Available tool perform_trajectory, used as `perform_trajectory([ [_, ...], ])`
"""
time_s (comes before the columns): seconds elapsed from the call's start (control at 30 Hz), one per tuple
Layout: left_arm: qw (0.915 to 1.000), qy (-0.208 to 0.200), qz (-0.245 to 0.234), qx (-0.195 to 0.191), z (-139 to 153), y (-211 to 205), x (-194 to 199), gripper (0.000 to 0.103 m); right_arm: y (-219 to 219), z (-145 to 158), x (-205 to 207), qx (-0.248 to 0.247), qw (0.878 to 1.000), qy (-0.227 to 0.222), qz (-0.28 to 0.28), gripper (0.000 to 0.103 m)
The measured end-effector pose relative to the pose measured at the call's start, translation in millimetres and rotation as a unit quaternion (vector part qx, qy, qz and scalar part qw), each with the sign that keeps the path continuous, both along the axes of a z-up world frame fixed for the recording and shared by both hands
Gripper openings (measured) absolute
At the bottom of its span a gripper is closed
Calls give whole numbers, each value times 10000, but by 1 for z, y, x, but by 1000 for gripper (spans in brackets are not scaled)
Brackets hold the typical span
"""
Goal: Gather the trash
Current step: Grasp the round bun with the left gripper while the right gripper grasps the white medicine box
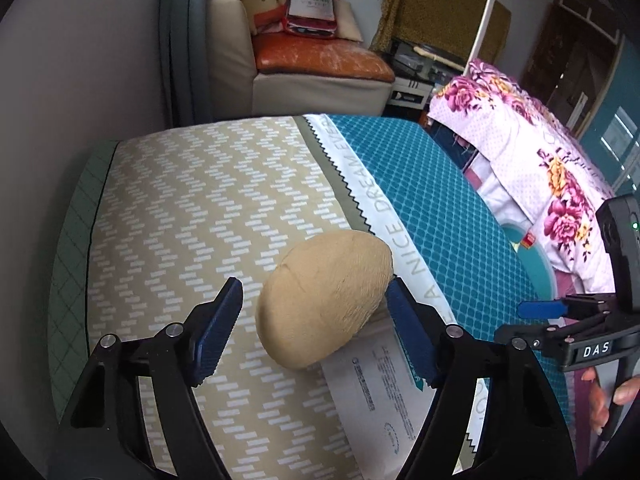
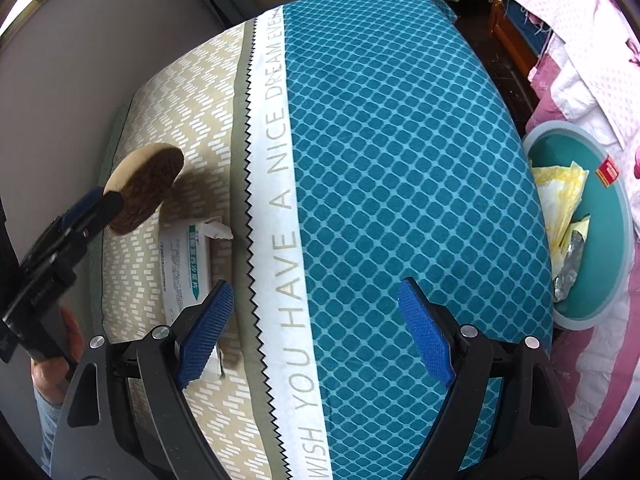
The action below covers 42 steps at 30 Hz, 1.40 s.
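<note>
Where the left wrist looks: steeply down on the bed [image 1: 200,200], chevron half of the cover.
Left gripper [image 1: 316,285]: jaws stand wide, with the oval [image 1: 320,304] between the pads.
Oval: tan, egg-shaped and finely ribbed; its long axis runs from lower left to upper right, slanting across the jaw gap.
Contact: the right-hand pad touches the oval's upper end, while the left-hand pad shows a thin gap. I cannot tell whether the grip is clenched or slack.
Pack [image 1: 372,392]: a flat white wipes pack lies on the cover, partly hidden behind the oval.
Right gripper [image 1: 524,320]: sits at the frame's right edge, well apart from the oval, with a hand [image 1: 624,392] on its handle.

Right wrist view: looks down on the teal half of the bed [image 2: 400,160].
Right gripper [image 2: 316,292]: released, nothing between the pads.
Left gripper [image 2: 106,204]: far left, its tip against the oval [image 2: 148,184], which shows a brown face and casts a dark shadow. It is probably off the cover.
Pack [image 2: 188,264]: just beyond the right gripper's left finger, long axis along the fingers, torn flap at the top.
Basin [image 2: 604,272]: sits past the bed's right edge and holds yellow wrappers and foil.
Key relation: the basin lies to the right and the oval far left, so the oval must cross the whole bed. The right gripper is nearer both basin and pack.
</note>
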<state>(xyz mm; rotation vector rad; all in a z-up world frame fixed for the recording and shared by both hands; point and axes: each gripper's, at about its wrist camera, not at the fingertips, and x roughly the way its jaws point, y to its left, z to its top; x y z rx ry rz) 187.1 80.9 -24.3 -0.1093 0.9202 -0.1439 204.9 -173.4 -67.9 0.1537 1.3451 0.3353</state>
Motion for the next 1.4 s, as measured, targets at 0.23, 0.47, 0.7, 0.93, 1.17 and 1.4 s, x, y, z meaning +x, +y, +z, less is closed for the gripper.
perform_trajectory([
  [0.23,9999,135,87,26,-7,24,17,50,30,-1,5,-29,9997,46,226,81],
  [0.47,9981,435,403,-135,-32,65,4,47,87,-12,-5,-126,9966,173,798,81],
  [0.7,9962,448,688,-300,-35,101,-20,47,131,-20,-13,-337,9933,61,1101,81],
  [0.93,9948,505,812,-345,-38,116,-31,48,156,-17,-21,-858,9850,-555,1387,58],
  [1.17,9944,557,791,-419,-42,112,-24,48,162,-2,3,-894,9871,-742,1102,57],
  [1.4,9939,651,773,-441,-49,102,-6,51,141,9,28,-848,9885,-800,962,57],
])
